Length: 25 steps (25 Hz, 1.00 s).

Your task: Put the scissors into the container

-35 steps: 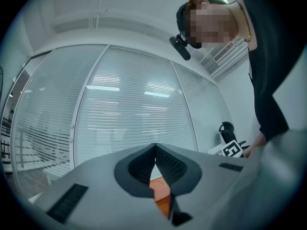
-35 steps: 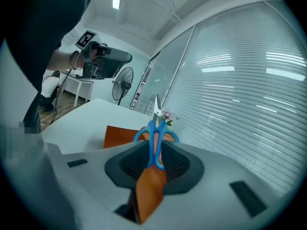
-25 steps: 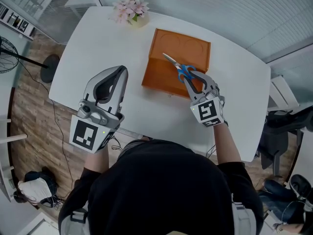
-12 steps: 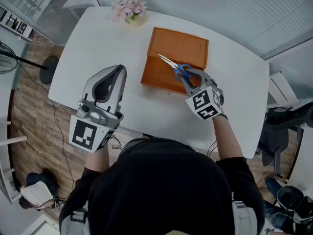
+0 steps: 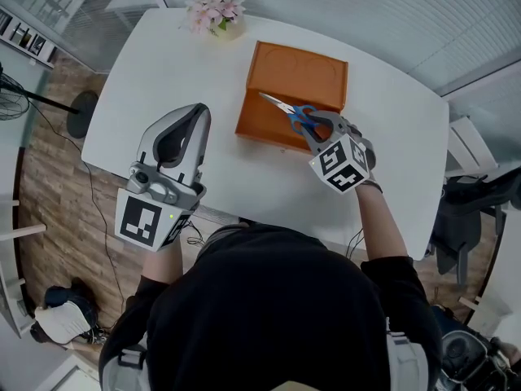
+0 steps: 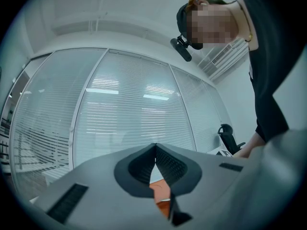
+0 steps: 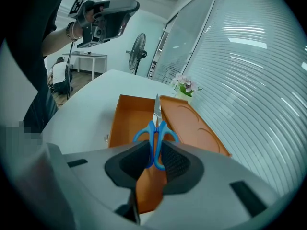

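Our right gripper (image 5: 316, 130), the nearer one, is clamped on the blue handles of the scissors (image 5: 293, 114), blades pointing to ten o'clock over the orange container (image 5: 260, 125), while our left gripper (image 5: 194, 117) hangs closed and empty at eight o'clock.

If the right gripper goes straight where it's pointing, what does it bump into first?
Probably the orange container. The right gripper holds the scissors with their blades aimed over it, near where its two halves meet. How high the blades are above it is hard to tell.
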### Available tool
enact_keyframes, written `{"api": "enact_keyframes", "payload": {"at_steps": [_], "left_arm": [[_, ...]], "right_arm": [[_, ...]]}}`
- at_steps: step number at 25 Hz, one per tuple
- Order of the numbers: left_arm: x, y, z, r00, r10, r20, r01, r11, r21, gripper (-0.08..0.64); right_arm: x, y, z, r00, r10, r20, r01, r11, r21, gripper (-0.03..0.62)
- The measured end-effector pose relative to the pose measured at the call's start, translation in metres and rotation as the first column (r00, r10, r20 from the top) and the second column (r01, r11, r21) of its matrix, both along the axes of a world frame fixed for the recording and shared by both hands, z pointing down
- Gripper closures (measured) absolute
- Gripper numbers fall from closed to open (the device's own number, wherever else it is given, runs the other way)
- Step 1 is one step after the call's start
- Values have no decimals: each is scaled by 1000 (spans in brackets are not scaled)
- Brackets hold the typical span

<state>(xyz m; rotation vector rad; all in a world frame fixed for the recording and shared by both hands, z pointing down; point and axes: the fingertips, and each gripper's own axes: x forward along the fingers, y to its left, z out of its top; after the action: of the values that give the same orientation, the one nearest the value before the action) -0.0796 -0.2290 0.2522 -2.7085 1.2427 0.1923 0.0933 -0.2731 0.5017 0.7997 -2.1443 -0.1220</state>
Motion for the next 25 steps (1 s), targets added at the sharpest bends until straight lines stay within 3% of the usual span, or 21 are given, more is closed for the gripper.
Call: {"api": "enact_keyframes", "payload": {"at_steps": [25], "left_arm": [[0, 1, 2, 1000, -3, 14, 3, 1000, -4, 548]], "right_arm": [[-4, 6, 30, 987, -58, -150, 36, 989, -145, 506]]}}
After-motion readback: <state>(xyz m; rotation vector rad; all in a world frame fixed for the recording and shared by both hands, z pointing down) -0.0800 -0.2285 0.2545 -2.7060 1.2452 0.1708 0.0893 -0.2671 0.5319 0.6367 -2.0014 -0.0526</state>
